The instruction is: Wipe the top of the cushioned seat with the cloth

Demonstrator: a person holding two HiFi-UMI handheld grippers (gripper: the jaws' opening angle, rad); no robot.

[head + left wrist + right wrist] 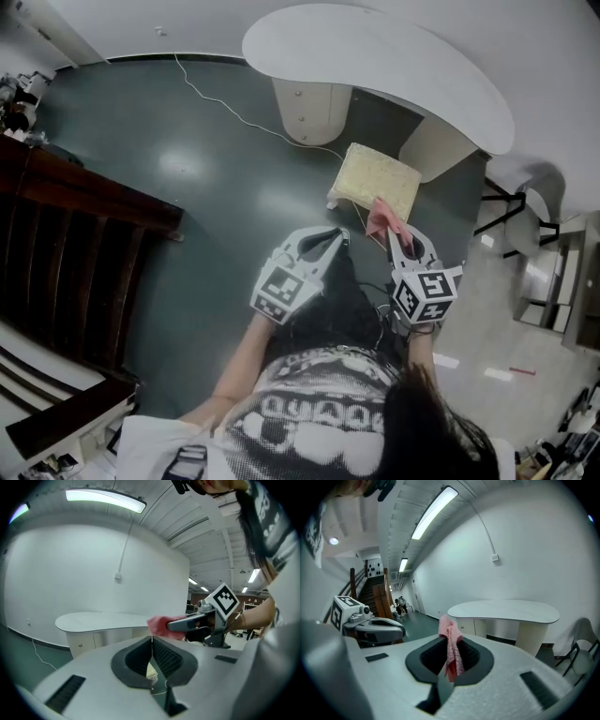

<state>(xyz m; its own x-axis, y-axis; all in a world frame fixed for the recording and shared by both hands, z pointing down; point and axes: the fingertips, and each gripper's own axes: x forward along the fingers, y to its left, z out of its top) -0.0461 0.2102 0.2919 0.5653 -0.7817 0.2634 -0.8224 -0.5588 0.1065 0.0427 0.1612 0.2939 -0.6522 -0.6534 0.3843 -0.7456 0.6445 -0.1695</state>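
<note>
Your right gripper (451,649) is clamped on the pink cloth (380,218), which covers part of the cushioned seat's (373,176) near edge; contact there is unclear. Your left gripper (151,642), just left, is closed and empty.

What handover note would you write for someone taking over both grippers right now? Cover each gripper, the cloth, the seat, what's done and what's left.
Right gripper: shut on the pink cloth, which sticks out past its jaws.
Left gripper: shut, empty, held beside the right.
Seat: just ahead, in front of the white desk. The cloth is at its near edge; contact unclear.
Done: cloth gripped.
Left: press the cloth on the seat top and wipe across.
</note>
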